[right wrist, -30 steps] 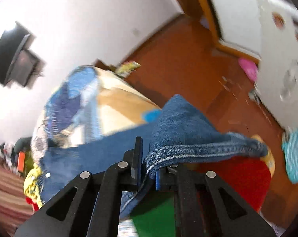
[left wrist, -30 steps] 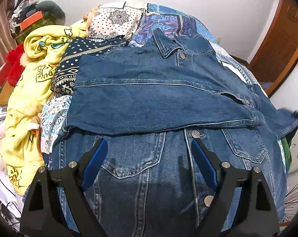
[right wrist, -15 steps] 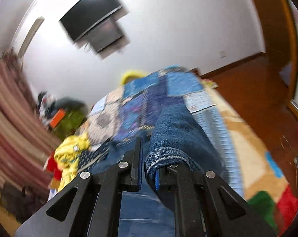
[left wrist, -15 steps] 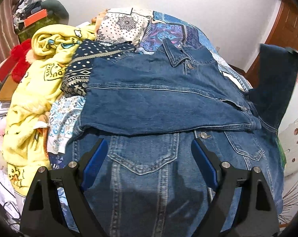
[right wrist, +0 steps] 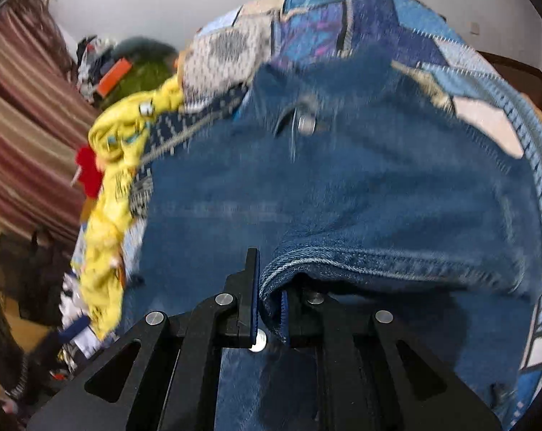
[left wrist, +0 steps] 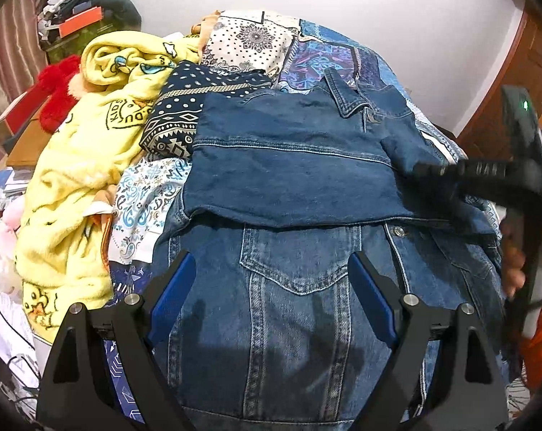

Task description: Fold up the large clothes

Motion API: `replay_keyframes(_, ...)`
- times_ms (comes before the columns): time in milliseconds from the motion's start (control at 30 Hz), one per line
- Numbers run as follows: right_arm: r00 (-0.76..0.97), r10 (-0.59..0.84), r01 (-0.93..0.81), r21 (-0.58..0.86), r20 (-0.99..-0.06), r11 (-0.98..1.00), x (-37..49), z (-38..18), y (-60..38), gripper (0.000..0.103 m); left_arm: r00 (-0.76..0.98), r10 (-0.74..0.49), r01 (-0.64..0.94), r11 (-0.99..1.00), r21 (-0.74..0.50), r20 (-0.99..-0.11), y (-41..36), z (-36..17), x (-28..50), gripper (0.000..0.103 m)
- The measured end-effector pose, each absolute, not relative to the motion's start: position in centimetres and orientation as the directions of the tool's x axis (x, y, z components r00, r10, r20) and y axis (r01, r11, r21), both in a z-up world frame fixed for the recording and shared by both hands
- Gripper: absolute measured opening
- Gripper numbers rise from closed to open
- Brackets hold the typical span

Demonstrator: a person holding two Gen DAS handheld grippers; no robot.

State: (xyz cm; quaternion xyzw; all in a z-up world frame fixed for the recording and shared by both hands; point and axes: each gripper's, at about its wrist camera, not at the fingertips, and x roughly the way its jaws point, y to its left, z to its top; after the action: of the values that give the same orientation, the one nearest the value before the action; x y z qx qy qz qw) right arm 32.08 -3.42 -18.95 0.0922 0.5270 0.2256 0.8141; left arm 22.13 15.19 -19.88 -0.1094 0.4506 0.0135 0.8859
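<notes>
While the right gripper pinches the denim jacket's sleeve cuff and the left gripper hangs wide, empty, early release could bunch the fold

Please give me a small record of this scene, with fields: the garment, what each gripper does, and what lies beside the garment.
garment: denim jacket, spread on the bed, one sleeve already folded across it
surface: patchwork bedspread
left gripper: open, above the jacket's lower part, holding nothing
right gripper: shut on the cuff of the other sleeve, over the jacket
beside the jacket: yellow blanket, dark dotted cloth
</notes>
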Motion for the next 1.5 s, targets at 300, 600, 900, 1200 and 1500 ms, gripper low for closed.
replay_keyframes(300,0.201,0.477,-0.321,0.403,-0.856,0.857,29.3,-19.4,-5.3,0.022,0.605,-0.075,-0.067,0.987,-0.145,-0.793,12.6,-18.3,23.6,0.086)
replay_keyframes(600,0.409,0.414,-0.328,0.292,-0.813,0.898,26.1,-15.1,-12.4,0.051,0.639,-0.124,0.094,0.992,-0.082,-0.759,5.5,-14.7,27.3,0.087)
replay_keyframes(900,0.545,0.29,-0.221,0.199,-0.787,0.955,24.9,-14.1,-19.5,0.057,0.601,-0.171,0.31,0.95,0.031,-0.781,-3.6,-15.0,31.6,0.092)
replay_keyframes(1200,0.501,0.266,-0.136,0.229,-0.823,0.964,25.6,-17.7,-22.8,0.057,0.519,-0.045,0.453,0.861,0.23,-0.853,-10.0,-21.5,36.2,0.092)
replay_keyframes(1500,0.468,0.246,-0.092,0.23,-0.848,0.969,27.4,-20.5,-23.5,0.057,0.468,-0.114,0.498,0.853,0.155,-0.876,-12.3,-22.9,39.5,0.062)
